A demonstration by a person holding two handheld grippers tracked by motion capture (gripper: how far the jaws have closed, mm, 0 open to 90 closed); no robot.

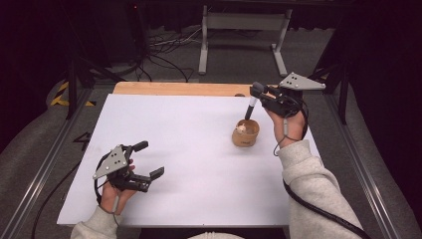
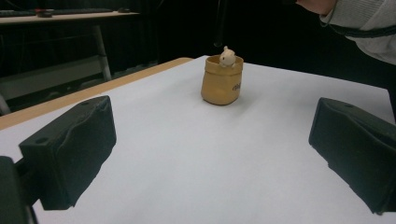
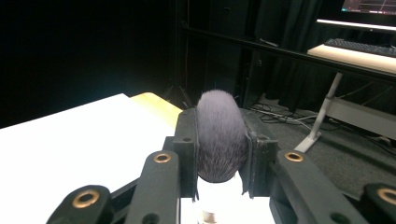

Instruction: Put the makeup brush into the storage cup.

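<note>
The right gripper (image 1: 260,92) has a makeup brush (image 1: 251,103) pinched by its fluffy grey head, jaws clamped tight on the bristles, and the right gripper view shows that soft dome (image 3: 219,135) squeezed between the two black pads with the pale ferrule dropping away below. The handle hangs down, tilted a little, its dark tip just over the mouth of the small tan holder (image 1: 245,132) that stands on the white tabletop (image 1: 189,149) toward the right side, and from the left gripper view the tip (image 2: 218,32) sits right above the rim (image 2: 224,60), not yet inside as far as I can tell. A small pale figure (image 2: 228,56) peeks out at the holder's lip, so the opening is not entirely free. The pickup looks done and the carry looks done; what is left, by my reading, is the lowering into the holder and the release. Over on the near left the left gripper (image 1: 148,159) hangs low over the sheet with its jaws spread wide and nothing between them, well apart from the holder, and its own view has both pads (image 2: 70,149) framing bare white surface. The holder stands upright and unsupported, so a handle that catches the rim or the figure could tip it, and with a grip on soft bristles the brush may swing as it goes down
</note>
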